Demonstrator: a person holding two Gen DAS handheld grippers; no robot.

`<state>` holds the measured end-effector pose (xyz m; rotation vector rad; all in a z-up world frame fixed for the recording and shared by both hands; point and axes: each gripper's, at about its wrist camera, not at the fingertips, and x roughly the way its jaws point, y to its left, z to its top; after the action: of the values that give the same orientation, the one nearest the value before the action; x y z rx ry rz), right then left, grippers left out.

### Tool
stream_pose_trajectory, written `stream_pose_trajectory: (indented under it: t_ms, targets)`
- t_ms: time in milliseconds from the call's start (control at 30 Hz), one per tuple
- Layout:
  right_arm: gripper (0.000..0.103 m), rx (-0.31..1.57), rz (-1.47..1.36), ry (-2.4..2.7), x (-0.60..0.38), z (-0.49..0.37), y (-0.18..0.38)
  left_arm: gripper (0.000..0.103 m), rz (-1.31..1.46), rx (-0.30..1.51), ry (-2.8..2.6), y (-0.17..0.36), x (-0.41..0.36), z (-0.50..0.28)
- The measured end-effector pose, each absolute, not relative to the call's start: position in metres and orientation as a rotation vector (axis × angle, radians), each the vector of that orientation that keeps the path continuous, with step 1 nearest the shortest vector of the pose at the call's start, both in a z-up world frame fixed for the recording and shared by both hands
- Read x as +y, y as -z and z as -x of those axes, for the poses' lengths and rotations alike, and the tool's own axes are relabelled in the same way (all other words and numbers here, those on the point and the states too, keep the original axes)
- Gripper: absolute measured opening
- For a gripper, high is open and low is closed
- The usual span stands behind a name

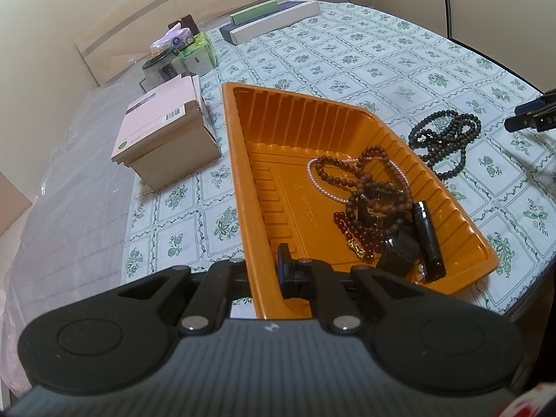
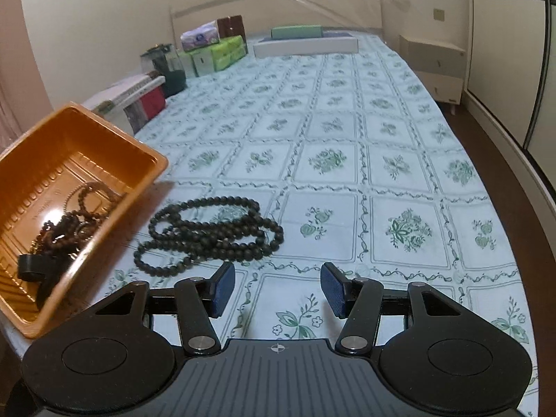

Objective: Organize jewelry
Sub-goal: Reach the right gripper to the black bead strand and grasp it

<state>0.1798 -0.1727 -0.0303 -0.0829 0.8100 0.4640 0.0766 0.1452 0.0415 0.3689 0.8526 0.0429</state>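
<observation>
An orange plastic tray (image 1: 312, 114) lies on the flowered cloth and also shows in the right wrist view (image 2: 139, 153). My left gripper (image 1: 264, 271) is shut on the tray's near rim, one finger inside, one outside. In the tray lie brown bead strings (image 1: 375, 187), a pink pearl strand (image 1: 319, 184), dark red beads (image 1: 351, 229) and black pieces (image 1: 427, 232). A black bead necklace (image 2: 212, 232) lies on the cloth right of the tray; it also shows in the left wrist view (image 1: 444, 139). My right gripper (image 2: 276, 288) is open, just short of the necklace.
A beige box (image 1: 163, 132) stands left of the tray. Tissue packs (image 2: 215, 52), a jar (image 2: 163, 59) and long flat boxes (image 2: 305, 43) stand at the far end. The cloth's edge (image 1: 521, 305) drops off at the right.
</observation>
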Motion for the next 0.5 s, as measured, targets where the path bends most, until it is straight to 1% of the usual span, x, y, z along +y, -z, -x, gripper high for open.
stream_pose_trajectory:
  t_ms: [133, 200, 233, 300, 500]
  targets:
    - [0.054, 0.803, 0.096, -0.469, -0.165, -0.188, 0.034, 0.008, -0.369, 0.856, -0.043, -0.042, 0.146, -0.077]
    - [0.038, 0.803, 0.104, -0.470, -0.162, -0.193, 0.036, 0.008, -0.369, 0.858, -0.044, -0.043, 0.146, -0.077]
    - [0.034, 0.808, 0.112, -0.470, -0.160, -0.198, 0.037, 0.008, -0.370, 0.859, -0.044, -0.043, 0.146, -0.077]
    - [0.030, 0.812, 0.126, -0.468, -0.157, -0.205, 0.040, 0.008, -0.372, 0.860, -0.044, -0.043, 0.146, -0.078]
    - [0.024, 0.824, 0.177, -0.461, -0.150, -0.226, 0.047, 0.007, -0.377, 0.865, -0.047, -0.041, 0.145, -0.079]
